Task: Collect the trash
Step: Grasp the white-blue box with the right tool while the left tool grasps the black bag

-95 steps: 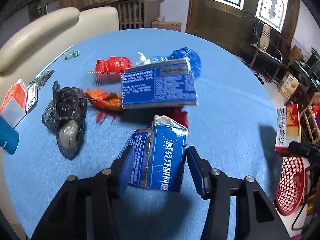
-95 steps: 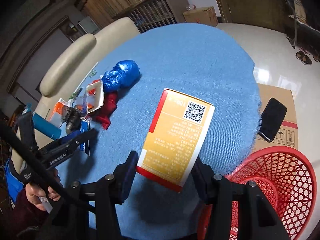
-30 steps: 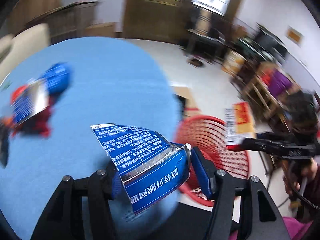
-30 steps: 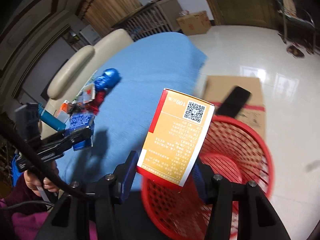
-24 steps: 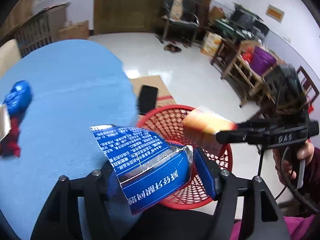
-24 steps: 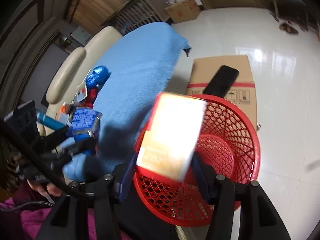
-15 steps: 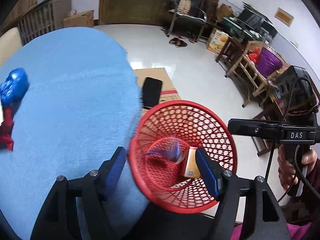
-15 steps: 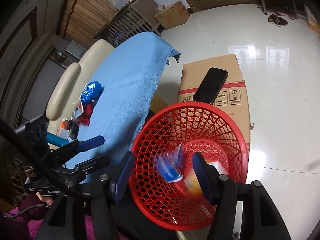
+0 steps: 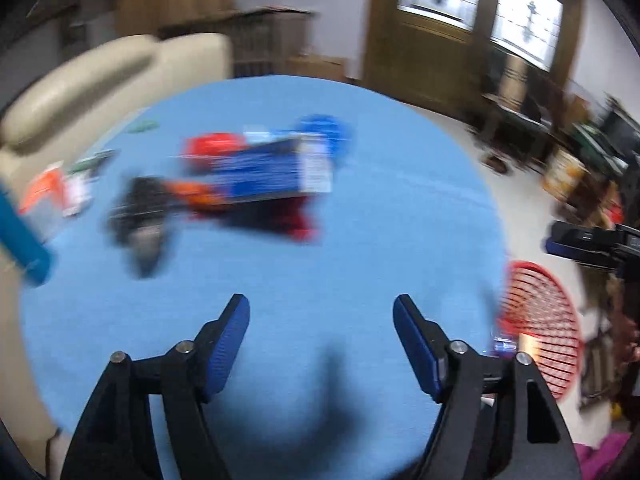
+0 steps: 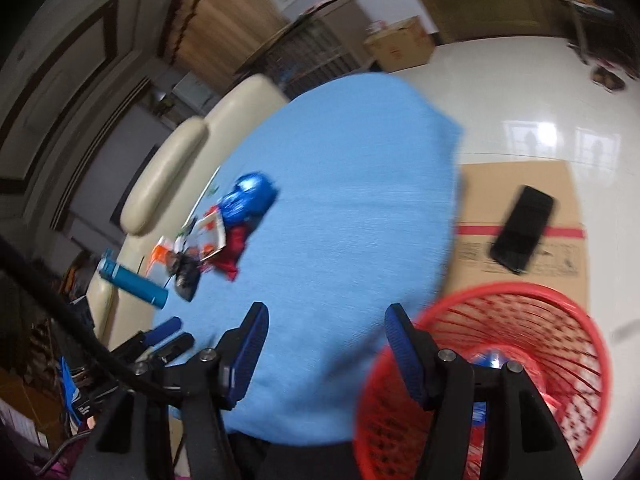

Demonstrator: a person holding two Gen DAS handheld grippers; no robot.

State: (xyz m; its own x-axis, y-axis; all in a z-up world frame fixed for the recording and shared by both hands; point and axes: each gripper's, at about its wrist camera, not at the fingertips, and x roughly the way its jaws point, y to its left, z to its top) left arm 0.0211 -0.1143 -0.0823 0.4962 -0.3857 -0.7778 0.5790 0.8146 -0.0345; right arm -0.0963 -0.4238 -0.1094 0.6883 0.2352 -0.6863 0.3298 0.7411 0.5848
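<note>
My left gripper [image 9: 320,300] hovers over the blue tablecloth [image 9: 360,240], its jaws opening with nothing between them. Beyond it, blurred, lies the trash pile: a blue box [image 9: 276,176], a red bag [image 9: 216,146], a blue bag [image 9: 324,128] and a black bag [image 9: 140,216]. My right gripper [image 10: 327,309] is open and empty at the table's edge, beside the red basket [image 10: 500,290]. A blue scrap [image 10: 492,360] shows inside the basket. In the left wrist view the basket [image 9: 540,320] stands at the right, off the table.
A teal bottle [image 9: 24,236] and an orange-white carton [image 9: 44,192] lie at the table's left edge. A cream sofa [image 9: 100,80] runs behind the table. On the floor past the basket a cardboard box [image 10: 520,176] carries a black phone [image 10: 520,228].
Both grippers let their boxes drop into the red basket and now stand empty. Both views have swung from the basket back toward the table and the trash pile.
</note>
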